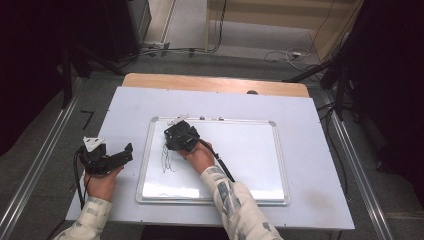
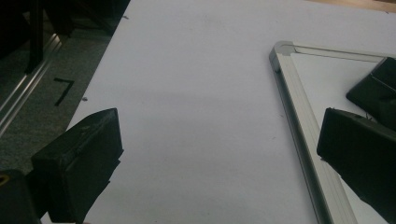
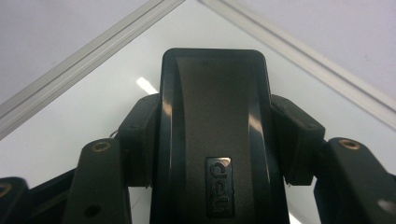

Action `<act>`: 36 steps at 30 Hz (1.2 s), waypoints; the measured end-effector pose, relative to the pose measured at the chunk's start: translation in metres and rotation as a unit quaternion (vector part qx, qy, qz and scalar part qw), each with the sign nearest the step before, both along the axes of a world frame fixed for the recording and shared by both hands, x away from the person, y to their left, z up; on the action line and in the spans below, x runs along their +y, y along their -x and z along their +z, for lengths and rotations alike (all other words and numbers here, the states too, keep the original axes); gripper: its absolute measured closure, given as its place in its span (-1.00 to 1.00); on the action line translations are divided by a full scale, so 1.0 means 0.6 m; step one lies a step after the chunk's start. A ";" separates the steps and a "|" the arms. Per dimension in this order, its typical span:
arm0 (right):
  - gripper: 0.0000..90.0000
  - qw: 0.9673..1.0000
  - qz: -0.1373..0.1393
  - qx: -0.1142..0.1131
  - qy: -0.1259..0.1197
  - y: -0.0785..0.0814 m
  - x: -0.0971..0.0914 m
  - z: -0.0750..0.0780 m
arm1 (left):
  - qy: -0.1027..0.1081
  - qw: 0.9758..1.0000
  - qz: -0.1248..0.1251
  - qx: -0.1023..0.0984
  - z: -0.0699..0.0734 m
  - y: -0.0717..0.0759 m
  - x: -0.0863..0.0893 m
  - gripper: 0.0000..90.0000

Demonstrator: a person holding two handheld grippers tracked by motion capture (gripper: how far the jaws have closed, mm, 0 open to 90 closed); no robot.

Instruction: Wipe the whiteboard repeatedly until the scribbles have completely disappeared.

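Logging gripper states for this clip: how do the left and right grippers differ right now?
The left gripper is open with nothing between its jaws; the right gripper is shut on a black eraser. The left gripper sits over the bare table beside the whiteboard; the right gripper is over the whiteboard's top left area, near some scribbles. Both are black and hand-held.

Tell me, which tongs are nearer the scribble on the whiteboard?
Right. The right tongs sit over the whiteboard just above the scribble; the left tongs rest off the board's left edge.
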State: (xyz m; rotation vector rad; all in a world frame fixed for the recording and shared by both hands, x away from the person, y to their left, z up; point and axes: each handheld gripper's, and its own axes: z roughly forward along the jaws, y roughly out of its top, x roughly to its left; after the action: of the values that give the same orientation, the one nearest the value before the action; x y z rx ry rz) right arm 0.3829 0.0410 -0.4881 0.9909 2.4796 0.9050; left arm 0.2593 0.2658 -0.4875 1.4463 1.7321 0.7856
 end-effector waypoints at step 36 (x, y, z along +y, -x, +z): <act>-0.12 1.000 0.031 0.001 0.001 0.054 0.015 -0.002 | 0.000 1.000 -0.004 0.001 -0.001 -0.003 -0.002 -0.99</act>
State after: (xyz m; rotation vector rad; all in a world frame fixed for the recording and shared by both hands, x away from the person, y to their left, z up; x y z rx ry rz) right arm 0.3508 0.0499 -0.4896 0.9201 2.5248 0.9192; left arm 0.2609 0.2643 -0.4882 1.4538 1.7274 0.7806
